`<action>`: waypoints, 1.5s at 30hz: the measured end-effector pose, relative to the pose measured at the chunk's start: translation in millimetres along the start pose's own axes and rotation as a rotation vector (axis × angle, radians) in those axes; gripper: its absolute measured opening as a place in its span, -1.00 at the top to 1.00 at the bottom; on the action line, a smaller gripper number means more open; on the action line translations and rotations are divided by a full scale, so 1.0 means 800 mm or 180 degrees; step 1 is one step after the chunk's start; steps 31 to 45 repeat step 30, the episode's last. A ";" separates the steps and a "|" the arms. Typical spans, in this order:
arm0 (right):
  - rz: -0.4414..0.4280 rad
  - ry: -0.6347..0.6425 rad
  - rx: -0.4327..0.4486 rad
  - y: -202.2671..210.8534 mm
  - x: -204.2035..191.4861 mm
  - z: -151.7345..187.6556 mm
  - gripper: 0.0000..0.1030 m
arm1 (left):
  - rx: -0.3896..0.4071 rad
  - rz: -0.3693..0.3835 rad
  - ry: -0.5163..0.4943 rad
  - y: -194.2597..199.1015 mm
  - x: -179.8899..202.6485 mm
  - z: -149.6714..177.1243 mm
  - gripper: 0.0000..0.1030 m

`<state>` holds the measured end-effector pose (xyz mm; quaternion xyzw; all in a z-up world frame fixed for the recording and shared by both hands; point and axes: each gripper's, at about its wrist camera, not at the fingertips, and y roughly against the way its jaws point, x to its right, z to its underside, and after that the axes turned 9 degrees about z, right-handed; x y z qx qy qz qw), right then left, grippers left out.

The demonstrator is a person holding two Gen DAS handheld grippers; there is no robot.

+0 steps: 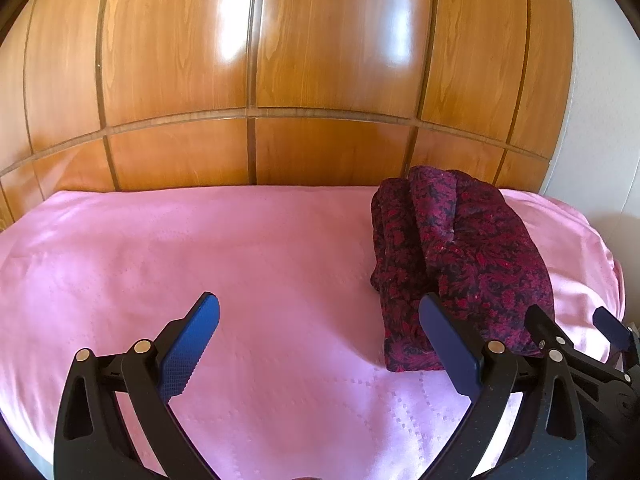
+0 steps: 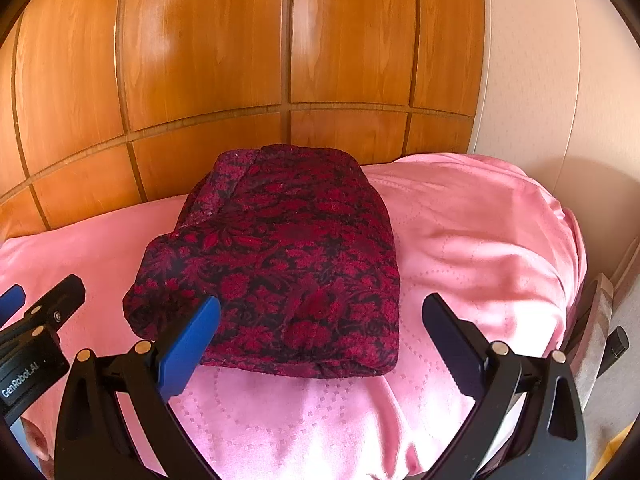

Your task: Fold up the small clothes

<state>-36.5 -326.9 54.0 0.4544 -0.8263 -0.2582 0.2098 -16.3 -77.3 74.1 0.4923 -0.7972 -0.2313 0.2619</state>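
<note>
Glossy wood panelling, pink cloth bedspread

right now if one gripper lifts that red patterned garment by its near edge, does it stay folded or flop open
The red patterned garment is soft layered cloth, so it would likely sag and unfold from a one-edge grip. Its bulk suggests some weight for its size. Pushed, it may drag and wrinkle the pink bedspread rather than slide cleanly.

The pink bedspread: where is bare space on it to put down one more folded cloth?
The widest free patch of the pink bedspread lies left of the folded dark red garment, up to the wooden headboard. A narrower, rumpled strip lies right of the garment toward the wall. In front of it both open grippers, left gripper and right gripper, crowd the space.
</note>
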 end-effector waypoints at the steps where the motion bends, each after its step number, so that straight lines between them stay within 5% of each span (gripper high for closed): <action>1: -0.0001 0.0003 0.0005 0.000 -0.001 0.000 -0.95 | 0.0002 -0.0007 -0.0001 0.001 0.000 0.000 -0.92; 22: -0.0060 0.0008 0.0000 -0.006 -0.001 0.005 -0.95 | -0.0139 -0.0055 0.0038 -0.016 -0.008 0.009 -0.92; 30: -0.0122 -0.0570 -0.0017 -0.043 0.080 -0.051 -0.96 | -0.0276 -0.0164 0.0202 -0.035 -0.029 0.014 -0.92; 45: -0.0122 -0.0570 -0.0017 -0.043 0.080 -0.051 -0.96 | -0.0276 -0.0164 0.0202 -0.035 -0.029 0.014 -0.92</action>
